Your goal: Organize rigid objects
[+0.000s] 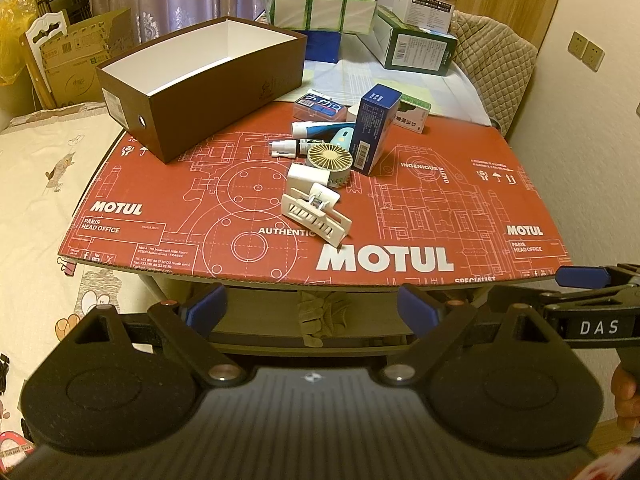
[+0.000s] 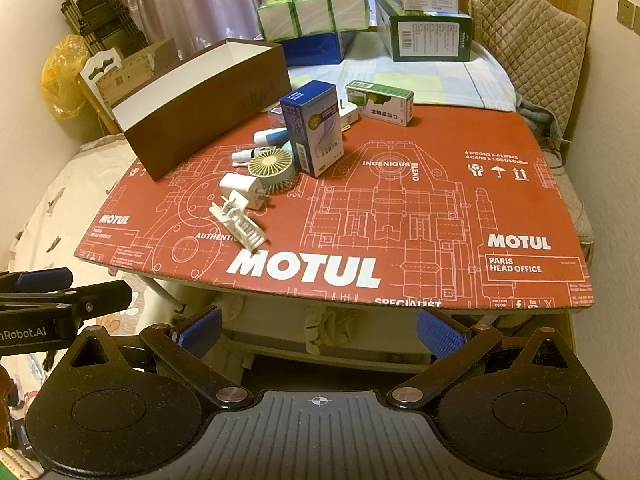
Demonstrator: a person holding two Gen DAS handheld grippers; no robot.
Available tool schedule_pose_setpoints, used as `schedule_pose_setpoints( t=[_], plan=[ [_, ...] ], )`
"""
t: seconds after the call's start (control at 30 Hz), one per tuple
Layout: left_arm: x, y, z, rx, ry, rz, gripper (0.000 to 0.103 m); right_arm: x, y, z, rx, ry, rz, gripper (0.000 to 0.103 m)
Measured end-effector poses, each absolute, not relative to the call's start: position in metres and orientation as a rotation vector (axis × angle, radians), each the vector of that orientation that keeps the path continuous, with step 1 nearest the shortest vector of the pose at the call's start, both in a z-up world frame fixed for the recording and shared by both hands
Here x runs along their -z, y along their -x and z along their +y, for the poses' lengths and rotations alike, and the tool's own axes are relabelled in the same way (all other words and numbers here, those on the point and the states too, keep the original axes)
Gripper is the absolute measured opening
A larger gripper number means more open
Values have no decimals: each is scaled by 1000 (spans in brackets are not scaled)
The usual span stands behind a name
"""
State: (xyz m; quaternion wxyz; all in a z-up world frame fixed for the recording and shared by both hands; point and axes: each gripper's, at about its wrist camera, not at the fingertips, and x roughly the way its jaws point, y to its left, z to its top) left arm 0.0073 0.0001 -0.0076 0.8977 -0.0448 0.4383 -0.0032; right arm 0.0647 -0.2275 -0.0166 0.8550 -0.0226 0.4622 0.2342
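Note:
An open brown box with a white inside stands on the red MOTUL cardboard. Beside it lie a blue carton, a small fan, a white charger, a white clip rack, a white-blue tube, a spray bottle and a green carton. My left gripper and right gripper are open and empty, below the cardboard's near edge.
Green tissue packs, a blue box and dark green cartons stand at the back. A bed lies to the left, a padded chair to the right. The right gripper shows in the left wrist view.

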Motion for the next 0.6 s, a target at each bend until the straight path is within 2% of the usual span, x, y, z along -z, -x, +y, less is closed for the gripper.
schedule_pose_setpoints(
  t=[0.6],
  plan=[
    [11, -10, 3, 4, 98, 911, 90, 19, -66, -224, -499, 55, 974, 101]
  ],
)
